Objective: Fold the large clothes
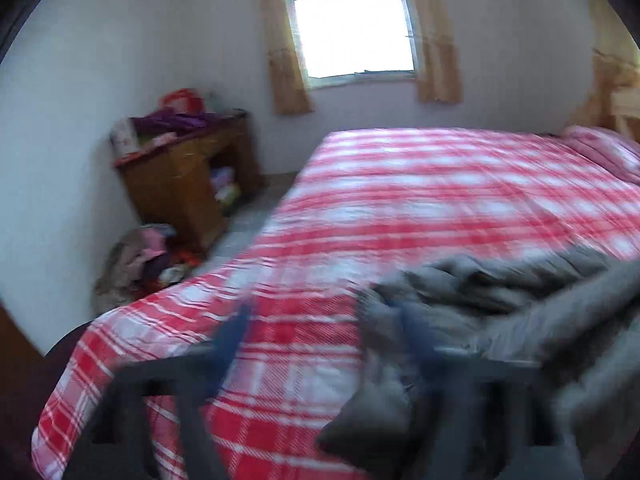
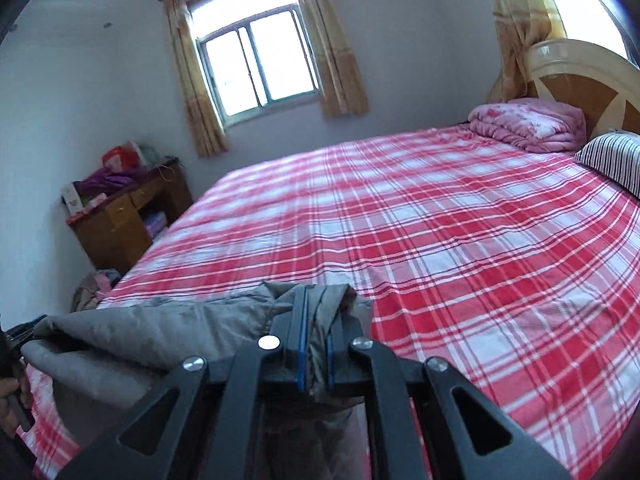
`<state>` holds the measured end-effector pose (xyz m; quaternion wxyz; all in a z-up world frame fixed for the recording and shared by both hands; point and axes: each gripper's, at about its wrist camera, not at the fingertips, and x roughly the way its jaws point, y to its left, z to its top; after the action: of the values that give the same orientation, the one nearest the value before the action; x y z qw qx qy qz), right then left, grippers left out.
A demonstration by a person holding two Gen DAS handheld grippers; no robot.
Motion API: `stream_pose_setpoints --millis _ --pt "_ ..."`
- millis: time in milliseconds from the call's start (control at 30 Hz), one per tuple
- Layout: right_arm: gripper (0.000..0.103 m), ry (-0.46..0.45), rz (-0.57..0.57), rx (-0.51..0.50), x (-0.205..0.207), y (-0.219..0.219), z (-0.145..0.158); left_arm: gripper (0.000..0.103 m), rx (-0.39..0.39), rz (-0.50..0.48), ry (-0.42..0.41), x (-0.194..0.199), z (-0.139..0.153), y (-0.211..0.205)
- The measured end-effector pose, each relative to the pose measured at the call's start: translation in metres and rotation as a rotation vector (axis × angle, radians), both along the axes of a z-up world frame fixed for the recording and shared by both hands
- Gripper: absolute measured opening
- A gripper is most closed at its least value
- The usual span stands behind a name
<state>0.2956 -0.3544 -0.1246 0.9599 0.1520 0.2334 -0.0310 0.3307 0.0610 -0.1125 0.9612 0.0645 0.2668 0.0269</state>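
Gripping a bunched fold of the grey garment [image 2: 168, 332], the right gripper [image 2: 316, 344] has its blue-edged pads clenched on the cloth, with fabric rising between them. The garment lies at the near edge of the bed [image 2: 440, 240], spreading left from the grip over the red-and-white checked cover. The left gripper [image 1: 324, 344] is blurred; its fingers [image 1: 230, 344] stand wide apart, released, with nothing between them, the garment's edge lying beside its right finger. A wooden cabinet [image 2: 120, 224] stands against the far wall beneath the window [image 2: 256, 68].
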Motion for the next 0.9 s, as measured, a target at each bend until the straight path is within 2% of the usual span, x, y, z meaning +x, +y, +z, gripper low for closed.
stream_pose_setpoints --millis 67,133,167,200,233,267,300,367,433,467,567,700,800,900 --pt "0.009 0.024 -0.005 -0.009 0.018 0.001 -0.008 0.097 -0.017 0.050 -0.027 0.009 -0.001 0.007" --pt "0.011 0.041 -0.020 -0.026 0.032 0.003 -0.013 0.097 0.010 0.173 -0.006 0.020 -0.001 0.011" --pt "0.020 0.057 -0.025 -0.036 0.042 0.004 -0.016 0.097 0.009 0.217 -0.013 0.019 0.000 0.013" --pt "0.043 0.068 -0.036 -0.043 0.050 0.005 -0.018 0.097 0.012 0.252 -0.032 0.014 0.003 0.013" --pt "0.059 0.070 -0.062 -0.052 0.056 0.004 -0.019 0.097 0.024 0.280 -0.059 0.008 0.006 0.010" --pt "0.084 0.057 -0.097 -0.058 0.059 0.003 -0.018 0.097 0.053 0.302 -0.099 -0.001 0.009 0.005" --pt "0.091 0.033 -0.132 -0.054 0.057 0.003 -0.015 0.097 0.096 0.326 -0.140 -0.010 0.012 -0.002" --pt "0.091 0.015 -0.157 -0.058 0.053 0.008 -0.008 0.097 0.154 0.371 -0.207 -0.023 0.017 -0.013" --pt "0.091 0.011 -0.133 -0.084 0.048 0.025 -0.003 0.097 0.142 0.353 -0.245 -0.035 0.021 -0.021" --pt "0.091 -0.001 -0.093 -0.093 0.044 0.040 -0.001 0.098 0.125 0.310 -0.252 -0.039 0.021 -0.030" --pt "0.091 -0.024 0.009 -0.136 0.031 0.085 -0.003 0.099 0.150 0.190 -0.219 -0.041 0.010 -0.065" --pt "0.092 -0.009 0.135 -0.231 0.035 0.143 -0.022 0.099 0.272 0.075 -0.204 -0.031 -0.020 -0.114" --pt "0.091 0.018 0.150 -0.325 0.052 0.162 -0.041 0.099 0.334 0.076 -0.190 -0.008 -0.035 -0.131" --pt "0.091 0.055 0.128 -0.344 0.073 0.156 -0.050 0.099 0.339 0.113 -0.136 0.024 -0.044 -0.128"
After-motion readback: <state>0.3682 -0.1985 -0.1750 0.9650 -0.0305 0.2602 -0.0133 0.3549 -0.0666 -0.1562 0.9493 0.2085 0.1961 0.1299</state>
